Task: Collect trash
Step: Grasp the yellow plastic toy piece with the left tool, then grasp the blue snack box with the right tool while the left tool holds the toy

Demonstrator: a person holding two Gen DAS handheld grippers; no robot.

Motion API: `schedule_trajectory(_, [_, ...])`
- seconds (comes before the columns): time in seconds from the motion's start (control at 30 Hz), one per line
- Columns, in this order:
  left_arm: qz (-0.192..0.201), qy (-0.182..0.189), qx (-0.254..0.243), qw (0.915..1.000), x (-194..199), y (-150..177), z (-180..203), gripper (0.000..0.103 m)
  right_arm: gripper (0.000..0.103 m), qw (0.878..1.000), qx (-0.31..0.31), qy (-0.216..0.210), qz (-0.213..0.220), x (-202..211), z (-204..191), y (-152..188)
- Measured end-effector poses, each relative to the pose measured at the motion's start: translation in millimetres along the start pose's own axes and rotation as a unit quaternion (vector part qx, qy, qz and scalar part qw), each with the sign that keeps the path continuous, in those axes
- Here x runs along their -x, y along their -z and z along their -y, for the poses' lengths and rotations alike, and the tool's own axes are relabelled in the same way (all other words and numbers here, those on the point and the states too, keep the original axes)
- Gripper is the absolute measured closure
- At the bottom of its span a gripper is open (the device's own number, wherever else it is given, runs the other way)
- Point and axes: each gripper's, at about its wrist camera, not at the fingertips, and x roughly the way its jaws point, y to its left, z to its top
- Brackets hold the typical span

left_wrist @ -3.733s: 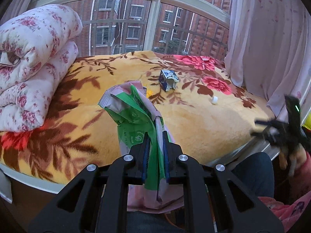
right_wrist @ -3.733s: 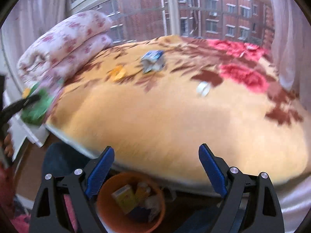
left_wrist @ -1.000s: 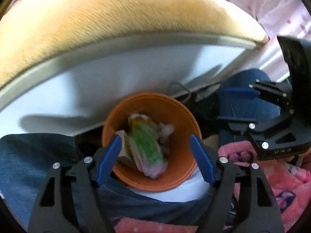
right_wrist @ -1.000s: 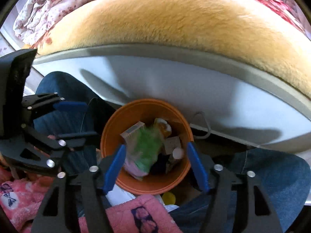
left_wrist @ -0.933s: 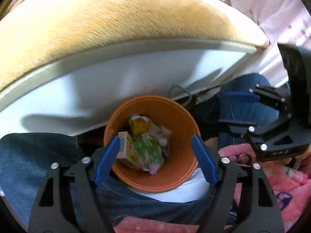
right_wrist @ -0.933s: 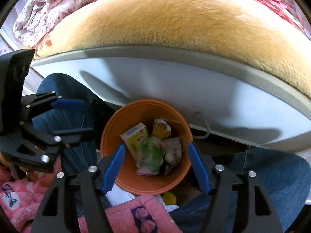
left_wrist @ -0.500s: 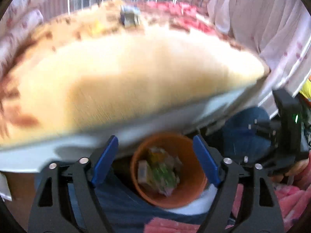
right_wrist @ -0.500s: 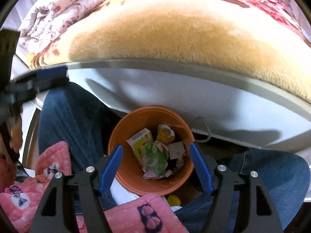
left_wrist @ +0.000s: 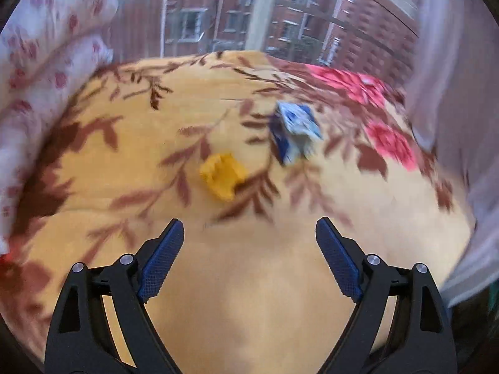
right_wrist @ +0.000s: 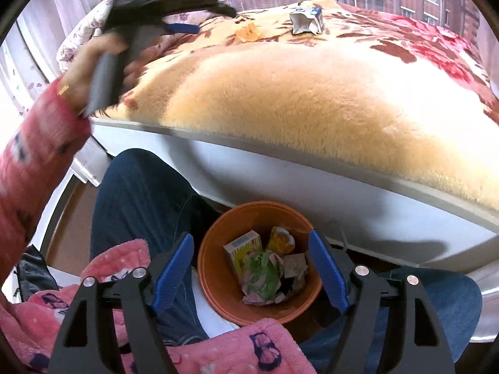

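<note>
Left hand-held gripper [left_wrist: 249, 240] hangs over the bed [left_wrist: 280, 280], jaws opening, nothing between them. Ahead lie a crumpled yellow wrapper [left_wrist: 223, 176] and a blue-and-white carton [left_wrist: 294, 132], tipped, its long axis unclear in the blur. Right hand-held gripper [right_wrist: 251, 261], jaws opening and empty, points down at the orange bin [right_wrist: 215, 290] of trash.
</note>
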Motion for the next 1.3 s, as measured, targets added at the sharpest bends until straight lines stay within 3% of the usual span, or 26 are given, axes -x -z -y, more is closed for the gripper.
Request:
schedule_trajectory(0.1, [-0.024, -0.03, 0.022, 0.999, -38, -24, -10, 0.019, 0.028, 1.0, -0.008, 0.003, 0.001, 1, 4, 1])
schedule_trajectory(0.2, [-0.047, -0.027, 0.062, 0.9966, -67, -38, -22, 0.019, 0.028, 1.0, -0.02, 0.003, 0.0, 1, 9, 2])
schedule_trajectory(0.33, [-0.059, -0.034, 0.075, 0.9949, -86, -46, -22, 0.02, 0.028, 0.999, -0.037, 0.003, 0.002, 1, 17, 3])
schedule_trajectory(0.4, [-0.069, -0.039, 0.072, 0.9943, -94, -48, -19, 0.033, 0.028, 0.999, -0.041, 0.002, 0.001, 0, 19, 3])
schedule_trajectory(0.43, [-0.074, -0.04, 0.072, 0.9939, -96, -47, -18, 0.052, 0.028, 0.999, -0.042, 0.0, -0.001, -1, 19, 3])
schedule_trajectory(0.5, [-0.078, -0.046, 0.073, 0.9932, -98, -46, -17, 0.058, 0.028, 0.999, -0.041, 0.0, -0.003, -2, 18, 3])
schedule_trajectory(0.7, [-0.06, -0.034, 0.054, 0.9962, -77, -38, -14, 0.059, 0.028, 0.999, -0.038, -0.001, 0.006, 2, 17, 4])
schedule_trajectory(0.97, [-0.017, -0.063, 0.003, 0.9979, -14, -7, -2, 0.059, 0.028, 0.999, -0.036, 0.006, 0.029, 17, 17, -1])
schedule_trajectory(1.3, [0.041, -0.067, -0.004, 0.9969, 76, 66, -2, 0.059, 0.028, 0.994, 0.013, 0.063, 0.085, 31, 19, -74])
